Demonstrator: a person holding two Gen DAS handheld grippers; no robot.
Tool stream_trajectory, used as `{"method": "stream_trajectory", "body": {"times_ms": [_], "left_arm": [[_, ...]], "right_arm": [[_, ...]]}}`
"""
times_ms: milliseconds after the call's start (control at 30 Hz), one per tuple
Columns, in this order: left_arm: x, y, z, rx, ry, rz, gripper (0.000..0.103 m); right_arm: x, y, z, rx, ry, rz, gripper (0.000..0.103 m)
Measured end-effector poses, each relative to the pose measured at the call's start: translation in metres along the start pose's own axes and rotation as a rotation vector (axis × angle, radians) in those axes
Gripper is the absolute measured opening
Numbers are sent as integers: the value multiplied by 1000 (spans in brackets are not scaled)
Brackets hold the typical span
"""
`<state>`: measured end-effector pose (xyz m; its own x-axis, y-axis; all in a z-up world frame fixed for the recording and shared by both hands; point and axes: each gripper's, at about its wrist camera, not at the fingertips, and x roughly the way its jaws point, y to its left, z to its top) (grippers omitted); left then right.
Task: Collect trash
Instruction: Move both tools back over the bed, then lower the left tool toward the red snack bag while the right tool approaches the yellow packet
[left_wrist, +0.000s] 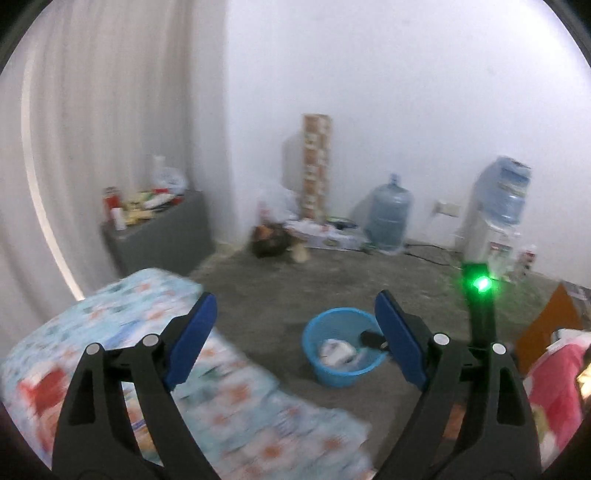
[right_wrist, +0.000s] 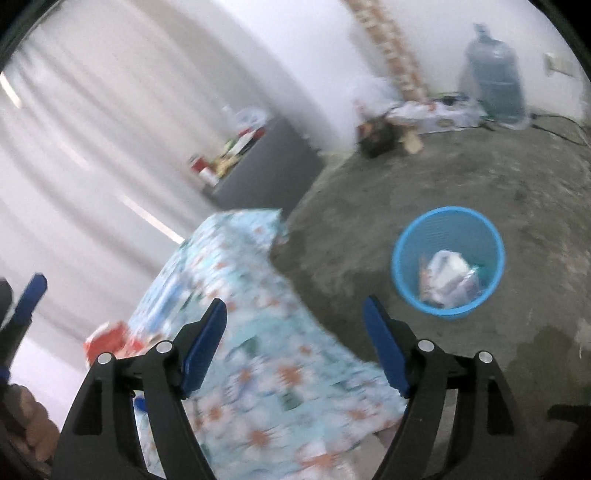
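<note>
Both grippers are seen held above the scene with nothing between the blue pads. The left gripper (left_wrist: 295, 332) stands with its jaws wide apart and empty; the right gripper (right_wrist: 295, 339) is likewise spread and empty. The blue bin (left_wrist: 341, 345) is set on the bare concrete floor (left_wrist: 277, 280), to the right of the flower-patterned surface (left_wrist: 122, 332), and white wrappers and a dark item are seen lying inside it.

The relation on which the coming move turns is judged to be this: in the left wrist view the bin lies ahead and below, almost on the line between the left gripper's pads, its near rim partly hidden behind the right-hand pad. In the right wrist view the bin sits farther off to the right of the gripper's line, while the patterned surface fills the space directly beneath. A red and white packet (right_wrist: 110, 338) is made out at the near left end of that surface, just left of the right gripper; whether it is trash cannot be told through the blur. The right gripper is judged the nearer one to it
</note>
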<state>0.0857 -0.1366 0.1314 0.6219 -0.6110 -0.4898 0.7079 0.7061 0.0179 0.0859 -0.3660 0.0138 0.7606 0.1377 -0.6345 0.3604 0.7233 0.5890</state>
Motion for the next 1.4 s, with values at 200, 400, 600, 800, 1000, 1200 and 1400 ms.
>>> {"method": "stream_trajectory", "body": {"times_ms": [200, 400, 600, 800, 1000, 1200, 1400], "left_arm": [[-57, 63, -53, -93, 13, 157, 83], [-97, 102, -98, -135, 19, 280, 83], [-120, 125, -119, -166, -7, 328, 83], [-121, 126, -128, -158, -19, 328, 83], [-116, 125, -137, -140, -16, 333, 83], [-115, 127, -144, -137, -10, 344, 83], [-117, 126, -147, -131, -11, 365, 83]], "right_arm": [[15, 47, -20, -64, 98, 63, 74], [27, 87, -40, -126, 177, 102, 74], [38, 116, -55, -173, 225, 114, 74], [45, 129, -63, -188, 253, 115, 74], [50, 133, -66, -188, 274, 118, 74], [54, 137, -68, -182, 289, 127, 74], [59, 140, -70, -179, 305, 138, 74]]}}
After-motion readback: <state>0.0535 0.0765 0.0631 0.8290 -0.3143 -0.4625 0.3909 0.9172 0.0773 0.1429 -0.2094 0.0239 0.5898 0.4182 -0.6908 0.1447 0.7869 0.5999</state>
